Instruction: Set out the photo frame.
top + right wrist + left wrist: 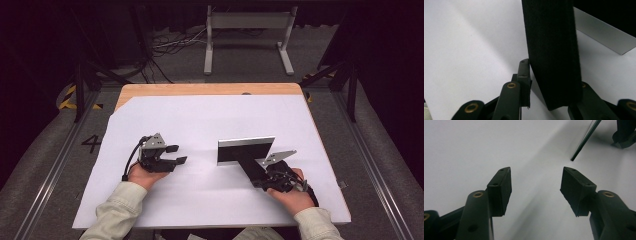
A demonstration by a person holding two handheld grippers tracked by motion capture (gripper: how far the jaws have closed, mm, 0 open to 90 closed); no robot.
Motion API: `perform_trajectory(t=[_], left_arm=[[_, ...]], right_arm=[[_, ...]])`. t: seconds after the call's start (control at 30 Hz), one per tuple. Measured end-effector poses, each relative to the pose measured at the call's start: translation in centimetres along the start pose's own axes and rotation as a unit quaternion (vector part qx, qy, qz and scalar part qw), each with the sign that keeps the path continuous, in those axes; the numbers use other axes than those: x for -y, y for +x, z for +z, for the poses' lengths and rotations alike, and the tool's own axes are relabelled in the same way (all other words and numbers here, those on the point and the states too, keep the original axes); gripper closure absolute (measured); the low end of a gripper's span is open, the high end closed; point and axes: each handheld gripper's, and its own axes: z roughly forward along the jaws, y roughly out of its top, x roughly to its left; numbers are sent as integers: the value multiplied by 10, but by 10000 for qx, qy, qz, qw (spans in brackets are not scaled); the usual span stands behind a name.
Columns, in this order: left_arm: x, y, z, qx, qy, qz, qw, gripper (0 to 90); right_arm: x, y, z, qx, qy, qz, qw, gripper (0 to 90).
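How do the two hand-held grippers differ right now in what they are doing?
The left hand-held gripper has its jaws spread wide with nothing between them; the right hand-held gripper has a black strap-like leg of a black-and-silver panel between its jaws, and the left pad seems to stand just off it. The left one lies apart from the panel; the right one reaches right up to it. Both rest low over the white sheet, each in a hand.

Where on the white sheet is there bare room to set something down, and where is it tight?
Free: the far half of the white sheet, between the wooden table edge and both grippers; also the near strip between the two forearms. Crowded: around the black frame, whose back strut lies between the right gripper fingers. The left gripper rests open at the left.
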Motion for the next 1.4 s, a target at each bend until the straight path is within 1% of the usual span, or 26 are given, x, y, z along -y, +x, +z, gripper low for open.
perform_trajectory(t=[0.13, 0.2, 0.3, 0.53, 0.7, 0.73, 0.77, 0.83, 0.93, 1.03, 1.13, 1.3, 1.33, 1.4], left_arm=[[-1, 0, 1, 12, 1, -1, 10000, 425], [-1, 0, 2, 19, 1, 11, 10000, 425], [-2, 0, 2, 27, 2, 31, 10000, 424], [-4, -1, 5, 34, 5, 58, 10000, 424], [-5, -2, 6, 63, 8, 41, 10000, 424], [-6, -2, 7, 79, 1, 68, 9999, 424], [-6, -2, 7, 82, 0, 77, 9999, 423], [-7, -2, 8, 92, 11, 79, 9999, 423], [-8, -3, 9, 89, -19, 109, 9999, 423], [-10, -4, 10, 90, -21, 133, 9999, 424], [-11, -5, 11, 69, -15, 138, 9999, 442], [-11, -6, 11, 5, 27, 135, 9999, 476], [-12, -6, 11, -5, 37, 109, 9999, 476], [-13, -6, 11, -23, 102, 51, 9999, 499]], right_arm=[[1, 2, -1, 54, 15, 1, 10000, 699], [1, 2, -2, 102, 9, 5, 9999, 650], [3, 2, -5, 81, -49, 50, 9999, 611], [5, 2, -13, 82, -146, 77, 9998, 588], [6, 2, -18, 105, -221, 82, 9997, 575], [6, 2, -18, 105, -221, 82, 9997, 574], [6, 1, -23, 120, -302, 83, 9994, 572], [6, 1, -27, 120, -377, 45, 9992, 573], [6, 1, -33, 205, -529, -175, 9982, 573], [7, 0, -41, 239, -772, -333, 9962, 572], [8, -3, -48, 246, -921, -338, 9949, 574], [10, -9, -59, 331, -1066, -299, 9933, 578], [10, -9, -59, 331, -1066, -299, 9933, 578], [12, -11, -66, 349, -1146, -277, 9924, 574]])
